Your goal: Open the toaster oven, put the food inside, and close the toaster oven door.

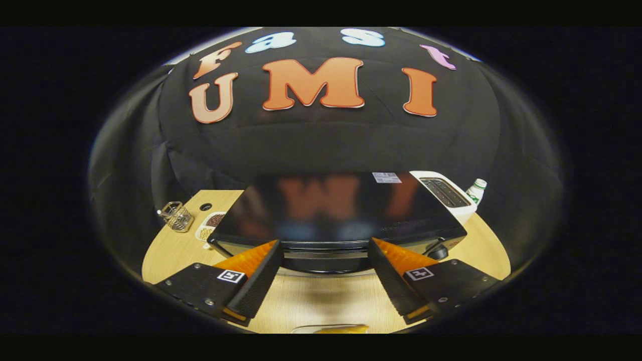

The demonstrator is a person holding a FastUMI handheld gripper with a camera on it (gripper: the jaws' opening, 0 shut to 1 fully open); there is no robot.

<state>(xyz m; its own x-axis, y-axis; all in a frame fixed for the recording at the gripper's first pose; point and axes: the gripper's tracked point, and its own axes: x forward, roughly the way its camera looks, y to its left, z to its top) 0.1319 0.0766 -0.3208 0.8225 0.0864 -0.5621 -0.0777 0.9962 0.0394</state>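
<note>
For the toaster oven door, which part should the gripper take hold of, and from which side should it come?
Grip the handle bar running across the top front edge of the toaster oven. Come from the front and slightly above: the bar lies level, just ahead of the open gripper, between its fingers, so they would probably need turning to close above and below it. The door looks shut.

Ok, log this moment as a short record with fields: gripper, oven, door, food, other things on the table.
gripper: gripper open, jaws apart, holding nothing
oven: glossy black toaster oven just ahead of the jaws
door: looks closed
food: yellow item on a pale plate, below the jaws
others: white slot toaster, white bottle, wire basket
surface: light wooden table
</note>
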